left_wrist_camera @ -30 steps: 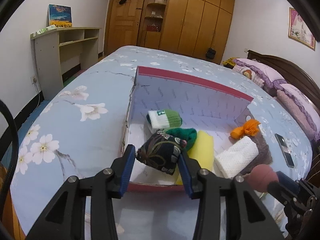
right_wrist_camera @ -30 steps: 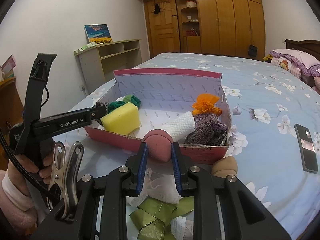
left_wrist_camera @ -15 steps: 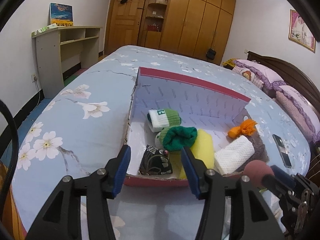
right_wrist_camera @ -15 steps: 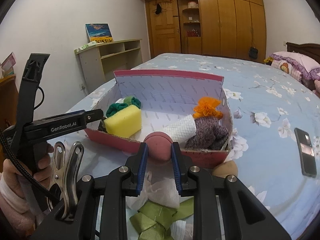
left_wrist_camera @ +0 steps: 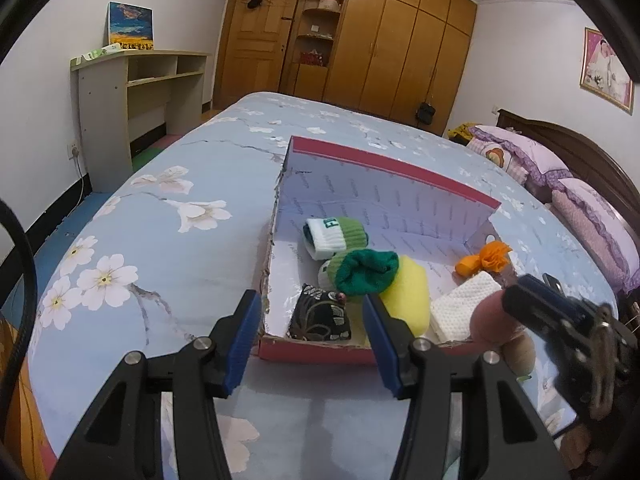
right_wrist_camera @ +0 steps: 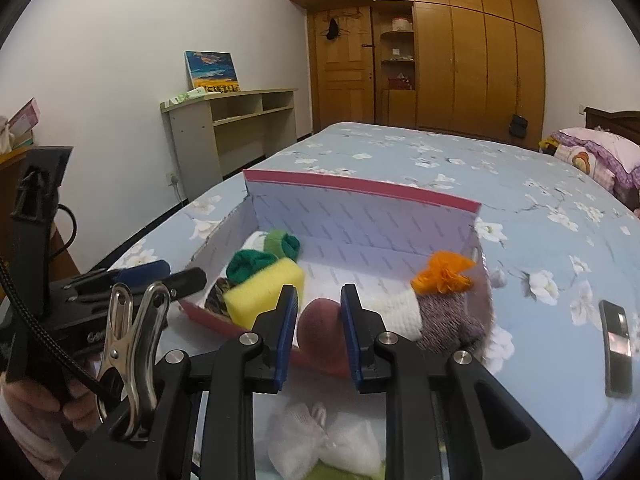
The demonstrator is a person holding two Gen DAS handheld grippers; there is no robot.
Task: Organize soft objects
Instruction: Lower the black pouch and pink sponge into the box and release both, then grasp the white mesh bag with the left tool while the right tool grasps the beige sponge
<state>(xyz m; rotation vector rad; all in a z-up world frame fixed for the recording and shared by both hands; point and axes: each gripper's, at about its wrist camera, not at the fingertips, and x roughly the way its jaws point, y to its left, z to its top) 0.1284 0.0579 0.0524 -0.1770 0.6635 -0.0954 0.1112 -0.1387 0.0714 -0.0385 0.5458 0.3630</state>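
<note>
A red-rimmed cardboard box (left_wrist_camera: 392,164) lies open on the bed. My left gripper (left_wrist_camera: 311,302) is open and empty at the box's near edge. Just beyond its fingertips the black floral pouch (left_wrist_camera: 320,318) rests in the near left corner. Green sock rolls (left_wrist_camera: 340,234), a yellow sponge (left_wrist_camera: 406,296), a white cloth (left_wrist_camera: 460,308) and an orange piece (left_wrist_camera: 486,260) also lie inside. My right gripper (right_wrist_camera: 319,294) is shut on a pinkish-brown soft ball (right_wrist_camera: 320,328), at the near wall of the box (right_wrist_camera: 360,186).
A black phone (right_wrist_camera: 616,336) lies on the floral bedspread at the right. A white cloth bundle (right_wrist_camera: 320,436) sits under my right gripper, and a tan ball (left_wrist_camera: 520,352) beside the box. Pillows, a wall shelf and wardrobes stand further off.
My left gripper opened and let the black pouch drop into the box's near left corner. My right gripper, still holding the ball, moved closer to the box and slightly up.
</note>
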